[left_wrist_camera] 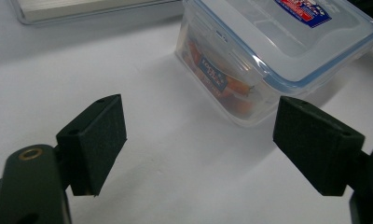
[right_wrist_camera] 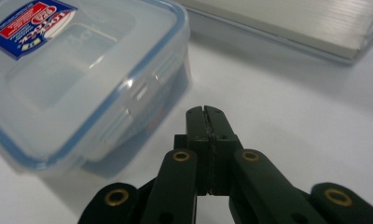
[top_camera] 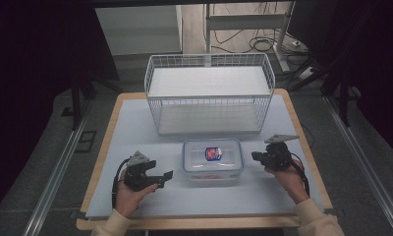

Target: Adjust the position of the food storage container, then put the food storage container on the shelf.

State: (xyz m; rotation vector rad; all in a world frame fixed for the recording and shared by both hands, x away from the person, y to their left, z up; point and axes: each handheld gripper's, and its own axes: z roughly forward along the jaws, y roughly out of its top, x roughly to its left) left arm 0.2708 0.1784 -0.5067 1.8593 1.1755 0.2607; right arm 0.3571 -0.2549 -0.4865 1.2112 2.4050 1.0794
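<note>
A clear plastic food box [top_camera: 212, 160] with a blue-sealed lid and a red and blue label lies in the middle of the white table; orange contents show through its wall [left_wrist_camera: 222, 84]. My left gripper [top_camera: 164, 179] rests to the box's left, open, its two black pads [left_wrist_camera: 98, 140] wide apart and nothing between them [left_wrist_camera: 198, 144]. On the box's right side, my right gripper [top_camera: 255, 156] is shut and empty, with its tips [right_wrist_camera: 205, 112] close to the side latch of the box [right_wrist_camera: 82, 88].
A white wire basket [top_camera: 209, 93] stands behind the box at the table's far side, and its base edge [right_wrist_camera: 287, 28] is seen beyond the right gripper. The table's wooden edge [top_camera: 194, 223] runs along the front. Cables lie on the floor beyond.
</note>
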